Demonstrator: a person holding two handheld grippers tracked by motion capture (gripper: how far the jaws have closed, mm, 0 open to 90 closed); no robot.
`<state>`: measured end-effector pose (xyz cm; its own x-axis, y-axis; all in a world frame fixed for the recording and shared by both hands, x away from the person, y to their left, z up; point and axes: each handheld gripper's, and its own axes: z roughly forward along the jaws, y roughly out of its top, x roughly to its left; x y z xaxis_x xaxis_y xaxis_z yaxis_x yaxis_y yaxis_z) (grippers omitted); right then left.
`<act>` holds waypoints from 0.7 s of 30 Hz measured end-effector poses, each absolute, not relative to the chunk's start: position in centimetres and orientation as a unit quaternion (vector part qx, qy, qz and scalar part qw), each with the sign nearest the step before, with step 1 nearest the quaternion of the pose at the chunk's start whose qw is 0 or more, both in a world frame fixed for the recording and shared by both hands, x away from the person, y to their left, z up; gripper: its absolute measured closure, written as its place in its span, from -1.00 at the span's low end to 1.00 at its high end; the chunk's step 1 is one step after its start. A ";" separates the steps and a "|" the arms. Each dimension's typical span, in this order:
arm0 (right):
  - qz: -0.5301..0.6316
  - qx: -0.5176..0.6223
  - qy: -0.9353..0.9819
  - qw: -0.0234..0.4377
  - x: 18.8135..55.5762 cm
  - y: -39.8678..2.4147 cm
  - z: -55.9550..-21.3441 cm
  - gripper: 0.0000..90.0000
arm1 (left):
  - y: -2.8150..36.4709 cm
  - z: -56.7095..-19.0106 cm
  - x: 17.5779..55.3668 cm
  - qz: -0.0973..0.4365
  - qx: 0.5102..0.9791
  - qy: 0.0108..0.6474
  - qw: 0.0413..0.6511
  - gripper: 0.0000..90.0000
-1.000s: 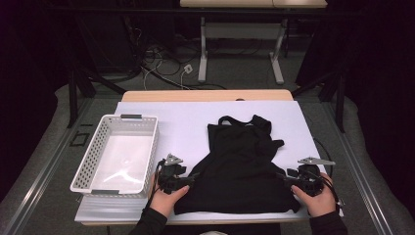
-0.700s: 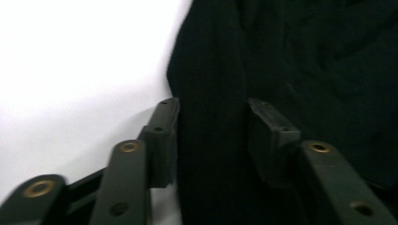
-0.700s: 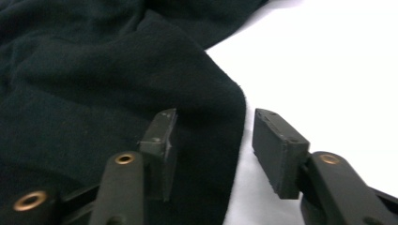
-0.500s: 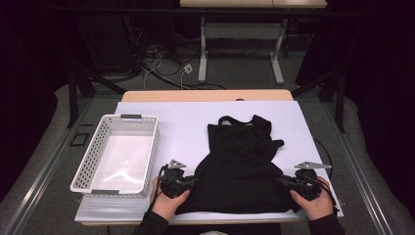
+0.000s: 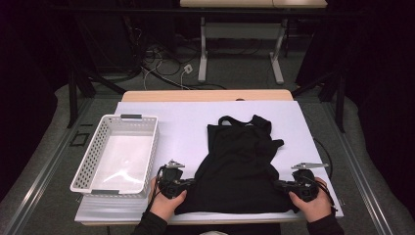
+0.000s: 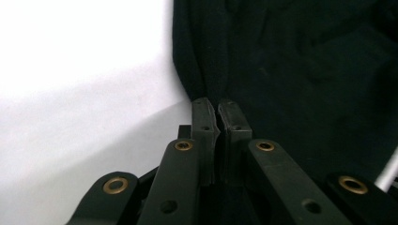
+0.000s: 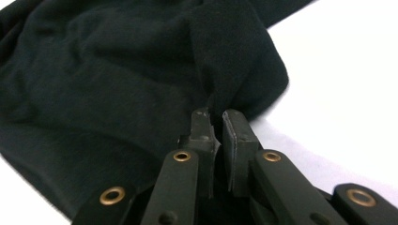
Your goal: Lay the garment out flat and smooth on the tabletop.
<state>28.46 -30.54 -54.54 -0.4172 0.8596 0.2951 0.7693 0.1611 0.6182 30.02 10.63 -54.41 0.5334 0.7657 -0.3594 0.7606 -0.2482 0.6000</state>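
**Both grippers pinched on the hem corners of a black garment**

Flat on the white sheet (image 5: 313,127) that covers the wooden table (image 5: 205,94) lies a black sleeveless garment (image 5: 240,166), its thin shoulder straps at the far end and its wide hem at the near edge. The cloth is soft, matte knit, slightly rumpled, and it flares from a narrow top to a broad bottom.

The left gripper (image 5: 188,183) sits at the near left corner of the hem, held in the person's left hand (image 5: 165,205). In the left gripper view its two black jaws have just been closing and now stand almost together, with a fold of the dark fabric (image 6: 300,70) caught between the flat pads. The white sheet (image 6: 70,93) shows smooth and bright beside it.

The right gripper (image 5: 281,185) is at the near right corner, in the right hand (image 5: 313,205). Its jaws have likewise just been closing, and in the right gripper view they nip a raised, rounded pucker of the fleecy black cloth (image 7: 117,70), lifted a little off the sheet (image 7: 347,79). Brass rivets dot the black linkage arms of both tools.

To the left, well apart from the garment, stands a white plastic basket (image 5: 90,159), rectangular, with perforated walls and a dark handle strip at its far rim.
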 end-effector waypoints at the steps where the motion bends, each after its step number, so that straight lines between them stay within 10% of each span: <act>1: 0.364 0.534 0.760 0.060 28.3 -30.6 -54.4 0.86 | 10.8 -54.2 29.9 0.004 0.790 0.481 0.379 0.93; 21: 0.353 0.509 0.784 0.047 24.0 -31.9 -50.4 0.86 | 14.5 -49.5 23.5 0.007 0.777 0.468 0.420 0.93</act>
